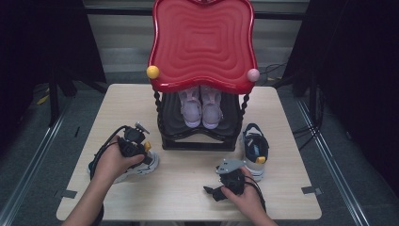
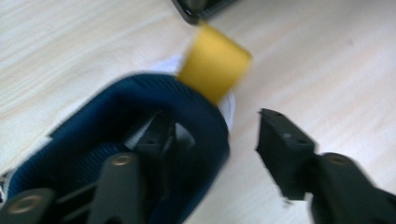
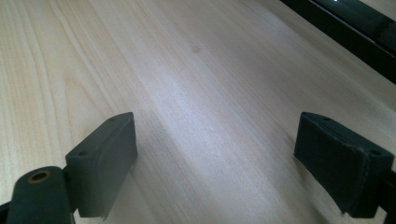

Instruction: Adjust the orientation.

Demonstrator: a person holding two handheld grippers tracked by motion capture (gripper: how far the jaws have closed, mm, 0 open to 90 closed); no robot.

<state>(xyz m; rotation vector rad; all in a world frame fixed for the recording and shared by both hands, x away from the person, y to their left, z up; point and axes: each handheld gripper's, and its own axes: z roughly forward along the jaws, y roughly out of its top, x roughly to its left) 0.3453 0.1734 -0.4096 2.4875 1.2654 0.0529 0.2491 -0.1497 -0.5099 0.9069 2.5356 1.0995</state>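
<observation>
Left hand-held gripper (image 2: 212, 154) at the heel of a navy-lined sneaker (image 1: 136, 167), near left on the counter (image 1: 188, 188).

One jaw sits inside the shoe's collar, the other outside by the yellow pull tab (image 2: 214, 63); they stand partly apart across the heel and do not visibly press on it. The right hand-held gripper (image 3: 215, 158) rests low over bare counter at the near right, jaws wide and empty. A second sneaker (image 1: 255, 150) lies to the right, beside the black rack (image 1: 197, 139) holding a pink pair (image 1: 201, 108) under a red tray (image 1: 202, 42).
</observation>
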